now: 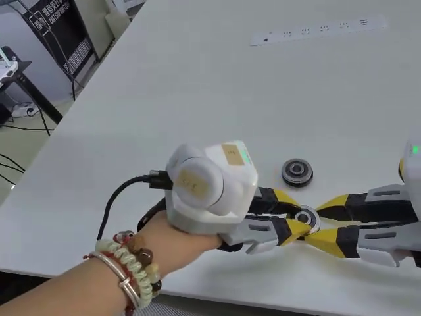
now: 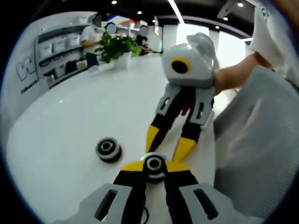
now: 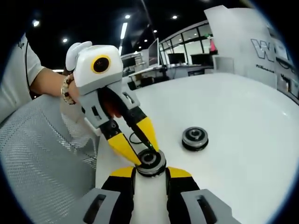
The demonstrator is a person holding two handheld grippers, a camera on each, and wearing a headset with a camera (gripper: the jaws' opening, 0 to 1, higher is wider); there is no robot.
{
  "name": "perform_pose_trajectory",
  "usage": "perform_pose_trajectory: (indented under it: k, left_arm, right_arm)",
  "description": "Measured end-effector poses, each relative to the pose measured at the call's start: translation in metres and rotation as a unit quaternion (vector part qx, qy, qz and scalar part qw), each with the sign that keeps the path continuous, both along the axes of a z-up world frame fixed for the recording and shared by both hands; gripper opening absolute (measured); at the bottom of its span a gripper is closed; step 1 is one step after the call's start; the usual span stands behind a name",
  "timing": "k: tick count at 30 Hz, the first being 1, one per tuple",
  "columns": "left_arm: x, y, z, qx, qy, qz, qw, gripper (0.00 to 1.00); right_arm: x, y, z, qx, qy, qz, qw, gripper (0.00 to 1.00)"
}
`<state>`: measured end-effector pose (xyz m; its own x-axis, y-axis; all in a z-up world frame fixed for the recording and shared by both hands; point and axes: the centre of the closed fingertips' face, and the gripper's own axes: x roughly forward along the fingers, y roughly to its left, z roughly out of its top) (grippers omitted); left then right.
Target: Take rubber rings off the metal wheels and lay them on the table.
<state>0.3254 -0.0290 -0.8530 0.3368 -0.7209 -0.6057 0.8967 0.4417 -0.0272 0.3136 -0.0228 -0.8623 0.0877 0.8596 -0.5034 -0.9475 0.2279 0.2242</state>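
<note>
A small metal wheel [image 1: 306,218] with a black rubber ring sits near the table's front edge, and both grippers meet at it. My left gripper [image 1: 297,216] reaches in from the left; in the left gripper view its yellow tips press the wheel [image 2: 154,167] from both sides. From the right comes my right gripper [image 1: 316,224], its tips also set against the wheel [image 3: 150,162]. In each gripper view the other gripper [image 2: 167,143] [image 3: 138,141] faces the camera. A second wheel [image 1: 297,172] [image 2: 109,149] [image 3: 195,138] with its ring on lies flat a little farther back.
The white table [image 1: 197,85] stretches far back, with a white power strip [image 1: 319,29] at the far side. A black cable [image 1: 122,191] trails from the left gripper. A grey mesh chair [image 3: 42,154] stands at the table's near edge. A potted plant [image 2: 117,46] stands at the table's far end.
</note>
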Motion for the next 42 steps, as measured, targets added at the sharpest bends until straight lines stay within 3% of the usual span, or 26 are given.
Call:
perform_pose_trajectory:
  k: [10,16,22,26,28,30,35,36,42]
  left_arm:
    - [-0.002,0.001,-0.001,-0.009,-0.016,-0.009,0.9998,0.15]
    - [-0.002,0.001,0.001,-0.014,-0.019,-0.008,0.9997,0.14]
    - [-0.004,0.002,0.002,-0.016,-0.021,-0.009,0.9996,0.14]
    - [-0.005,0.002,0.003,-0.016,-0.022,-0.011,0.9996,0.14]
    - [-0.005,0.003,0.003,-0.016,-0.023,-0.011,0.9996,0.14]
    - [-0.005,0.003,0.003,-0.017,-0.023,-0.011,0.9995,0.14]
    - [-0.006,0.004,0.004,-0.021,-0.02,-0.007,0.9996,0.14]
    - [-0.005,0.004,0.004,-0.022,-0.02,-0.005,0.9995,0.14]
    - [-0.006,0.004,0.004,-0.026,-0.021,-0.006,0.9994,0.14]
  right_arm:
    - [0.0,-0.007,-0.001,-0.006,-0.012,0.002,0.9999,0.17]
    - [-0.002,-0.009,-0.002,-0.008,-0.012,0.005,0.9999,0.05]
    - [-0.003,-0.009,-0.001,-0.01,-0.016,-0.001,0.9998,0.05]
    - [0.001,-0.011,-0.001,-0.012,-0.028,-0.013,0.9994,0.12]
    - [0.0,-0.008,0.002,0.006,-0.017,-0.016,0.9997,0.18]
    - [-0.001,-0.007,0.002,0.006,-0.02,-0.011,0.9997,0.17]
    - [-0.001,0.0,-0.001,-0.001,-0.041,-0.008,0.9991,0.23]
    - [0.001,0.001,-0.001,-0.003,-0.054,-0.006,0.9985,0.24]
    - [-0.002,0.0,-0.003,-0.012,-0.068,0.006,0.9976,0.2]
